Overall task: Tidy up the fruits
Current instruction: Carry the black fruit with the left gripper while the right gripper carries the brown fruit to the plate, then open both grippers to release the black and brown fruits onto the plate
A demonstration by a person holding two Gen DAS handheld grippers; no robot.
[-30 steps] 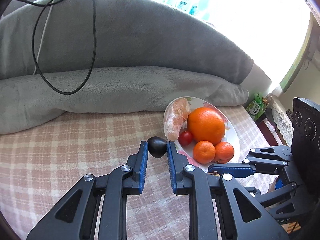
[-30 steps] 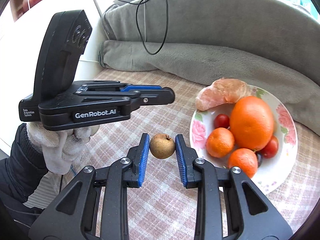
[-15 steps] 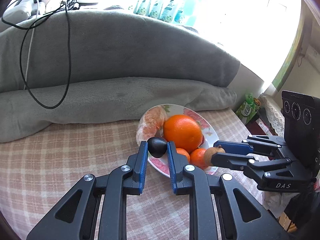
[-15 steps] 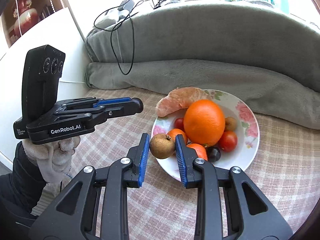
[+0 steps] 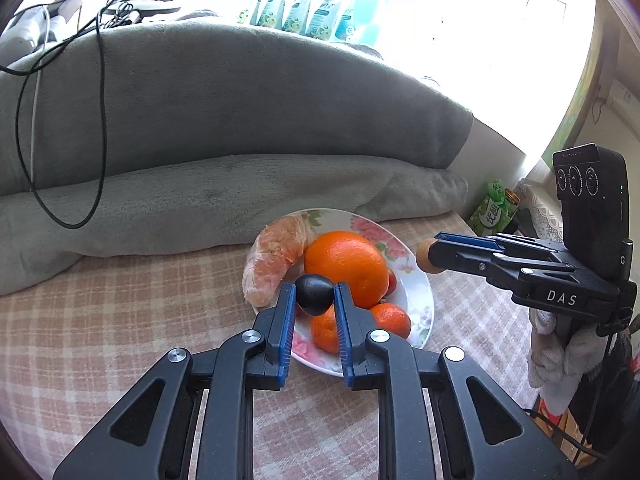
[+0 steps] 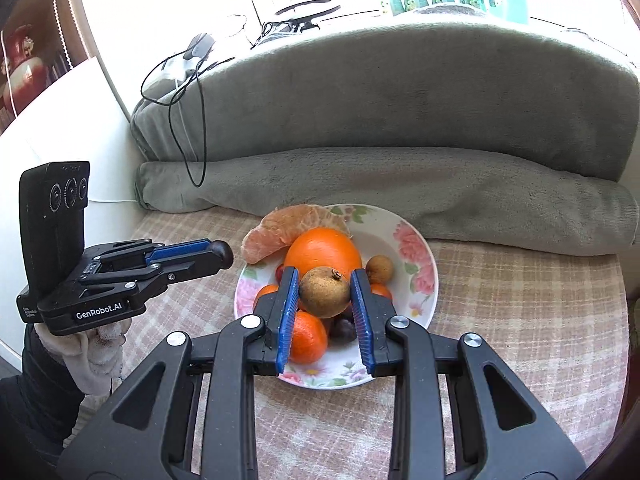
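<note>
My left gripper (image 5: 315,300) is shut on a small dark fruit (image 5: 315,299) above the near rim of a flowered plate (image 5: 416,280). On the plate lie a big orange (image 5: 346,266), a peeled citrus segment (image 5: 276,260) and small mandarins (image 5: 390,320). My right gripper (image 6: 325,294) is shut on a round brown fruit (image 6: 325,292) over the same plate (image 6: 412,240), above the mandarins (image 6: 306,338) and a dark fruit (image 6: 344,328). A second brown fruit (image 6: 379,269) lies beside the orange (image 6: 322,254). Each gripper shows in the other's view: the right gripper (image 5: 426,258), the left gripper (image 6: 222,254).
The plate stands on a checked tablecloth (image 5: 120,320). Folded grey blankets (image 5: 220,120) rise right behind it, with a black cable (image 5: 100,100) draped over them. Bottles (image 5: 312,12) line the bright sill. A green packet (image 5: 494,208) stands past the table's right edge. Gloved hands (image 6: 92,360) hold both grippers.
Both grippers have carried their fruits from beside the plate to above it. The right gripper has swung in over the plate's middle; the left now hangs over the near rim.
</note>
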